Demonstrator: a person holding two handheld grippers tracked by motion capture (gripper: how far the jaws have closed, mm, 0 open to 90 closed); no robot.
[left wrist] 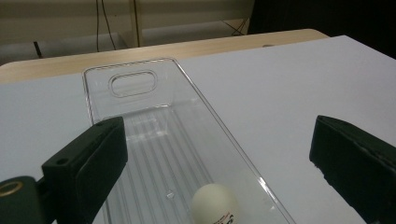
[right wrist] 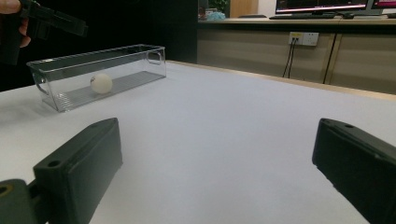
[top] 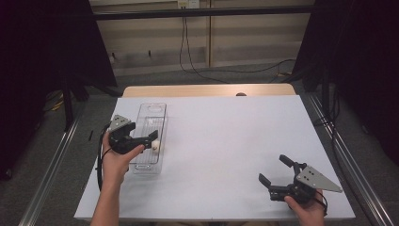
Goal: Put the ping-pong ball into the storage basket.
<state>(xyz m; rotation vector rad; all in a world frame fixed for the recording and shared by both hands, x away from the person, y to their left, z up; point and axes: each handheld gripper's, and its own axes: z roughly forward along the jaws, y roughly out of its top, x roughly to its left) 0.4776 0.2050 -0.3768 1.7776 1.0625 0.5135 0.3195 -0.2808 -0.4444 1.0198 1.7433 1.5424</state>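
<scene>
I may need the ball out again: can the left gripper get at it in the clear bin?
Probably yes: the left gripper is open over the open-topped clear bin, and nothing covers the ball.

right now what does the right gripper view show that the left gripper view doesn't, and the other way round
Right gripper view alone: the left claw held above the clear bin, the bin's whole side, and a wall socket beyond the table. Left gripper view alone: the bin's ribbed floor from above, its handle cutout, and red print on the white ball. Both: the ball lying inside the bin on the white table, seen between wide-open jaws.
</scene>
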